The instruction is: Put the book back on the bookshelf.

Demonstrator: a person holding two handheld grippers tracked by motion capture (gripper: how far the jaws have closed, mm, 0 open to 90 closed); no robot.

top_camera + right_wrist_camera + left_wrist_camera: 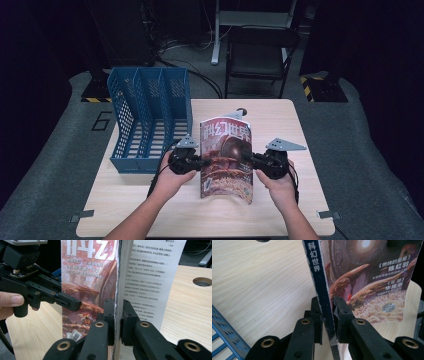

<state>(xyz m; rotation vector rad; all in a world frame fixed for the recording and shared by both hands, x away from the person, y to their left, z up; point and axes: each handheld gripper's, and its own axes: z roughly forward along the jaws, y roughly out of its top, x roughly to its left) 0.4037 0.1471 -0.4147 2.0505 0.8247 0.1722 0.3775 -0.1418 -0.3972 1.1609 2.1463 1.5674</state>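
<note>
The magazine [226, 157] stands upright at the table's [150, 210] centre, the blue file rack [150, 120] at its ten o'clock; the left gripper [200, 162] pinches the spine edge, the right gripper [252, 159] the open page edge, both clamped tight on it; judged best: lift both hands evenly, keep it vertical, steer spine-first toward a rack slot.

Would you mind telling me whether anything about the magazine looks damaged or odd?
The magazine is held upright between both grippers, and its edges look worn: white scuffs run along the spine and the cover edge is ragged where the right gripper clamps it.
</note>
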